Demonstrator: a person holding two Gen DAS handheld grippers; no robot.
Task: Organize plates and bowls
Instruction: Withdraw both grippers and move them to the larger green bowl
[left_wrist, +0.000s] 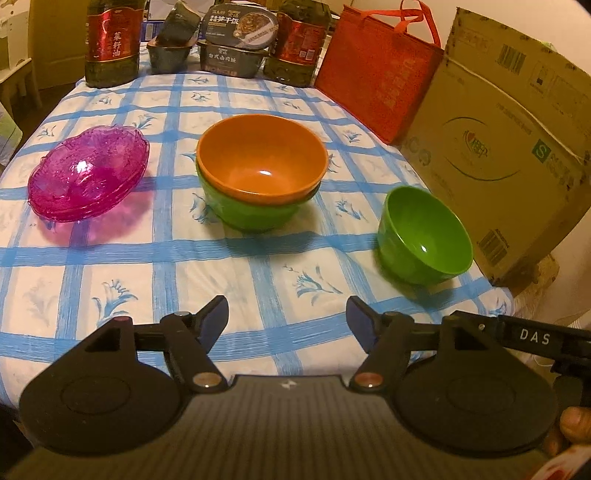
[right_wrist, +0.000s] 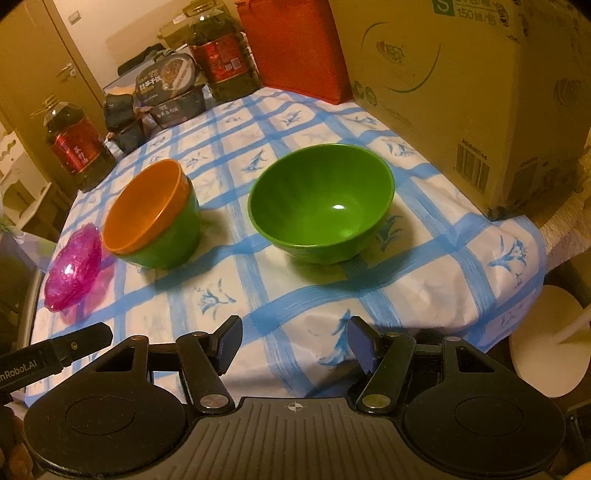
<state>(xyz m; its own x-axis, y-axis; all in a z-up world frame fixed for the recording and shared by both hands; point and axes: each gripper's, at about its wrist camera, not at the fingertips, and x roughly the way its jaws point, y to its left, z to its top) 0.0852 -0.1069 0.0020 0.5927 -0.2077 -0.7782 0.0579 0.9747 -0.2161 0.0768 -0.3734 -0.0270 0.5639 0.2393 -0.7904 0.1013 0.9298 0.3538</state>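
On a blue-checked tablecloth (left_wrist: 155, 258), left to right: stacked pink plates (left_wrist: 86, 173), an orange bowl (left_wrist: 262, 158) nested in a green one (left_wrist: 255, 214), a lone green bowl (left_wrist: 424, 236), and a cardboard box (left_wrist: 498, 147) marked "S". Left gripper (left_wrist: 286, 319), stamped "DAS", and right gripper (right_wrist: 293, 343) gape wide, holding nothing.

Left wrist view: low over near table edge, facing far end, left gripper (left_wrist: 287, 315) fingers spread in foreground; orange bowl (left_wrist: 261, 162) dead ahead, lone green bowl (left_wrist: 424, 234) to right. Right wrist view: further right, angled left, nearer lone green bowl (right_wrist: 320, 218). Both share checked tablecloth (left_wrist: 147, 266), pink dishes (left_wrist: 86, 173), cardboard box (left_wrist: 509, 147)
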